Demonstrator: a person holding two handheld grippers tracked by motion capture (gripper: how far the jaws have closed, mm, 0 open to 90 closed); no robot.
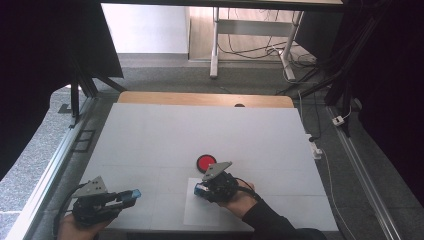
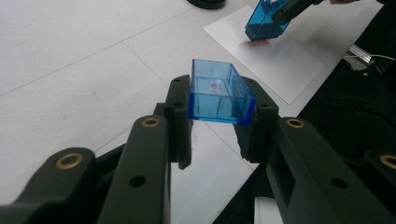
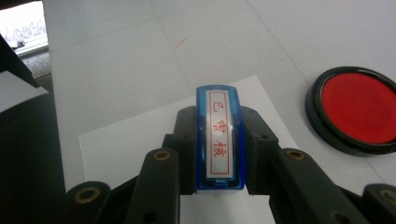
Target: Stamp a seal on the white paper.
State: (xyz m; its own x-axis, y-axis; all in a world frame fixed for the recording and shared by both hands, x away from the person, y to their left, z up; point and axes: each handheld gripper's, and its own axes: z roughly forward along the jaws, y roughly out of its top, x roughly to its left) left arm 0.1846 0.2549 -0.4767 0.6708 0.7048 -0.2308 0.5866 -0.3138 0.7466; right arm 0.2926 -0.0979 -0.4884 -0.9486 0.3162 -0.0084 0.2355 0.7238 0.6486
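Stamping step in hand. High view: right gripper (image 1: 201, 189) holds translucent blue plastic stamp (image 1: 200, 189) on white paper sheet (image 1: 220, 215), round red ink pad (image 1: 205, 162) just beyond. Left gripper view: left gripper (image 2: 217, 116) clamps clear blue stamp cap (image 2: 219, 93), off the sheet. Right gripper view: label with red characters faces camera. Next, judged: lift straight, then recap.

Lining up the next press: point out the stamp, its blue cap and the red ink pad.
stamp (image 3: 219, 140), right gripper view, on its white label.
blue cap (image 2: 219, 95), left gripper view, on its open hollow.
red ink pad (image 3: 358, 108), right gripper view, on the red surface.
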